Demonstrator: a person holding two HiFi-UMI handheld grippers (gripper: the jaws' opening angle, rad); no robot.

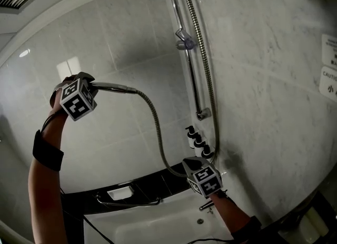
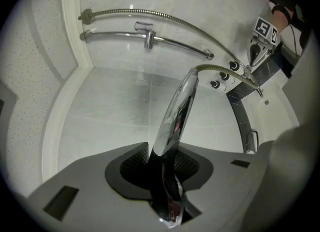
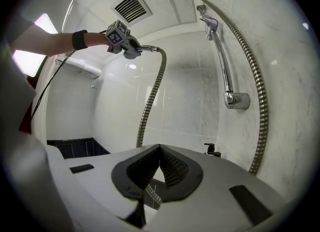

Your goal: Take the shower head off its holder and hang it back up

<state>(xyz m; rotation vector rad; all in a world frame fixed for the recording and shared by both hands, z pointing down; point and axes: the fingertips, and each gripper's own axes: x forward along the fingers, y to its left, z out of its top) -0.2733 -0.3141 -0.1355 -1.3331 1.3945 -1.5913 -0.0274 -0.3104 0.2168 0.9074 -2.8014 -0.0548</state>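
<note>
The chrome shower head [image 2: 176,110], stiff, slick and probably light, best held by its handle, is clamped there in the left hand-held gripper [image 2: 167,168], well short of the holder [image 2: 147,38] ahead, its hose [image 1: 156,128] trailing to the closed right hand-held gripper [image 3: 159,152].

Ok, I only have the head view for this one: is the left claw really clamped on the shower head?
Observer: Yes. The left gripper view shows the left claw closed on the chrome handle of the shower head.
Operator: And the right claw, is it gripping the hose?
Observer: In the right gripper view its jaws meet at the tips. The hose runs down behind them and shows in the gap below. I cannot confirm a pinch.
Operator: Where does the hose end, above my frame?
Observer: At a wall fitting beside the upper end of the rail, per the left gripper view.
</note>
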